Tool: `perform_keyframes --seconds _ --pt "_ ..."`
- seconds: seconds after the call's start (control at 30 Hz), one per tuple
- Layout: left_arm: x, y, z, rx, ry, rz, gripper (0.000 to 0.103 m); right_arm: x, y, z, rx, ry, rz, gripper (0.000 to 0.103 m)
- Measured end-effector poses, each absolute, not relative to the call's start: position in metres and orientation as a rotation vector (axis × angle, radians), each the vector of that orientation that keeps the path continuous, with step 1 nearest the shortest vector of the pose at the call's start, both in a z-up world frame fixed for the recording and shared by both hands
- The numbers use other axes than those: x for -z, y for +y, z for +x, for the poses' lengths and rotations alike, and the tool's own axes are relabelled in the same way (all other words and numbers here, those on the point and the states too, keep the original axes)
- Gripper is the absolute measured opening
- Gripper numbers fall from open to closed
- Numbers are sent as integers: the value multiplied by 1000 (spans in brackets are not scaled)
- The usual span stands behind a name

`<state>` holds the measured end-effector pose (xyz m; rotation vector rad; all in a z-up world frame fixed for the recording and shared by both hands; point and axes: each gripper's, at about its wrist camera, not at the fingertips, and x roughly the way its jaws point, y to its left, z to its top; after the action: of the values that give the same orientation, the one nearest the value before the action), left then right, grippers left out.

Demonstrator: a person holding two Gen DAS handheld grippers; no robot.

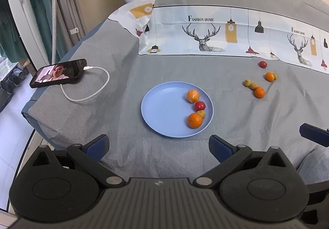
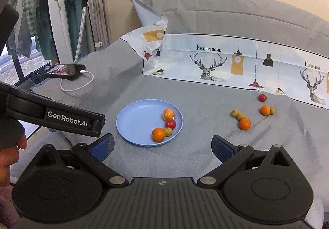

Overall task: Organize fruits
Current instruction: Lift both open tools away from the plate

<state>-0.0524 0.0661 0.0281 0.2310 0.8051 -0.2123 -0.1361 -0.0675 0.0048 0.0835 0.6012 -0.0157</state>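
Observation:
A blue plate (image 1: pixel 164 109) (image 2: pixel 135 122) lies on the grey cloth and holds an orange (image 1: pixel 194 120) (image 2: pixel 158 134), a red fruit (image 1: pixel 199 105) (image 2: pixel 170 124), a small yellow-green fruit (image 1: pixel 202 113) and a wrapped orange (image 1: pixel 192 95) (image 2: pixel 168 114). To its right, loose on the cloth, lie two oranges (image 1: pixel 259 92) (image 2: pixel 244 123), a red fruit (image 1: pixel 262 64) (image 2: pixel 262 97) and small yellow-green fruits (image 1: pixel 247 82) (image 2: pixel 234 113). My left gripper (image 1: pixel 158 146) hangs open near the plate's front edge, holding nothing. My right gripper (image 2: pixel 162 147) is open too, just in front of the plate.
A phone (image 1: pixel 58 73) (image 2: pixel 64 70) with a white charging cable (image 1: pixel 90 87) lies at the cloth's left edge. A printed deer cloth (image 1: pixel 205 33) (image 2: pixel 226 64) runs along the back. The left gripper's body (image 2: pixel 53 115) and a hand (image 2: pixel 8 152) fill the right view's left side.

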Motion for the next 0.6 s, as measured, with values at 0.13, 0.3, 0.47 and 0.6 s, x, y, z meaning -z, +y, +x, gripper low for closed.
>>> perform_keyframes --seconds 0.13,0.3,0.47,0.6 --pt "-24 66 -48 211 818 235 103 -1 -69 -132 12 617 86 100" --pt "-17 64 -39 207 842 236 103 5 -71 -126 12 639 94 100" --pt "-11 61 -33 205 861 239 103 10 -75 -119 13 657 101 100" --pt "-7 57 -30 208 874 251 103 14 -77 -116 15 670 108 100"
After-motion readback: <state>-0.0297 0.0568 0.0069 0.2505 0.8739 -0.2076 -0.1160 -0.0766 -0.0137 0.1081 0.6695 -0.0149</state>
